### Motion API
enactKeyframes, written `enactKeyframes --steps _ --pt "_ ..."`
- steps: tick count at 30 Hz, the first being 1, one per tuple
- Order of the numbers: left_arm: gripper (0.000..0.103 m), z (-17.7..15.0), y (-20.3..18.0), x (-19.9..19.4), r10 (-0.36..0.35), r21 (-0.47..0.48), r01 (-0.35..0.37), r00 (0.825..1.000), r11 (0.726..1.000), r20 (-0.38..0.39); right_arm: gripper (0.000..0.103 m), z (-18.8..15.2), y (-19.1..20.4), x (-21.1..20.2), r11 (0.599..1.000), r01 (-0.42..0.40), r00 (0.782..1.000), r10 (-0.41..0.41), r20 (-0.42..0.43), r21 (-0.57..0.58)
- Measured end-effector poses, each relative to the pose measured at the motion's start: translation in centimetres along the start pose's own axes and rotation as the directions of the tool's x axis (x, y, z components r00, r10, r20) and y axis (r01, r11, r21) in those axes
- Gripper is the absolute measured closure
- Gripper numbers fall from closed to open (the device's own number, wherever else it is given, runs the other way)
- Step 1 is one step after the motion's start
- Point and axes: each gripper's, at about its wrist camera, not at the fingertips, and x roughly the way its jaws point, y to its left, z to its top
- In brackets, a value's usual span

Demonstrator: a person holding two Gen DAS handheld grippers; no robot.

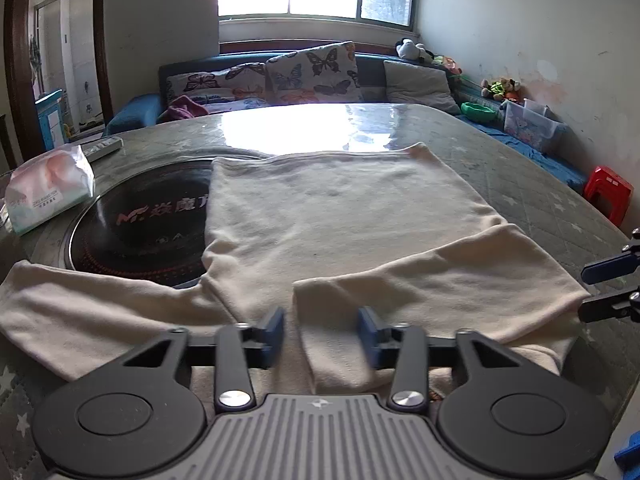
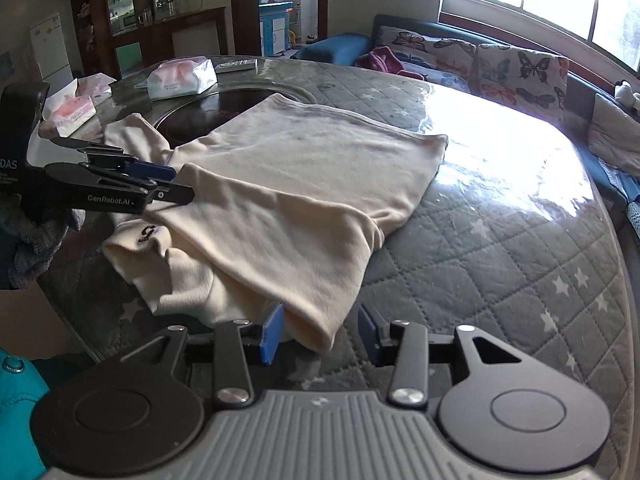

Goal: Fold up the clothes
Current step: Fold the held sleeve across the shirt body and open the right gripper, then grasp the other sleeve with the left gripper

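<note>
Both tongs gape wide and hold nothing: the left gripper [image 1: 321, 330] hovers over the near edge of the cream shirt [image 1: 340, 216] on the quilted table [image 1: 540, 184], the right gripper [image 2: 320, 334] straddling its folded sleeve [image 2: 288, 252].

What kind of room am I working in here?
Likely a home living or dining room: a sofa with butterfly cushions under the window, a round table holding the cream shirt, and a fridge behind.
</note>
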Motion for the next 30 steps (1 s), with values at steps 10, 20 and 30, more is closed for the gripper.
enactKeyframes --steps 10,20,30 --pt "0.095 3.5 -1.2 -2.3 0.000 0.045 -0.004 0.996 0.999 0.093 0.050 -0.6 0.1 0.0 0.999 0.011 0.999 -0.013 0.047 0.050" --pt "0.095 10.9 -4.7 -4.8 -0.086 0.148 0.057 0.975 0.987 0.205 0.046 -0.5 1.3 0.6 0.999 0.026 0.995 -0.030 0.092 0.036" --pt "0.095 14.2 -9.2 -6.2 -0.173 0.244 0.110 0.951 0.963 0.255 0.042 -0.6 0.9 1.0 0.994 0.062 0.992 -0.072 0.108 0.090"
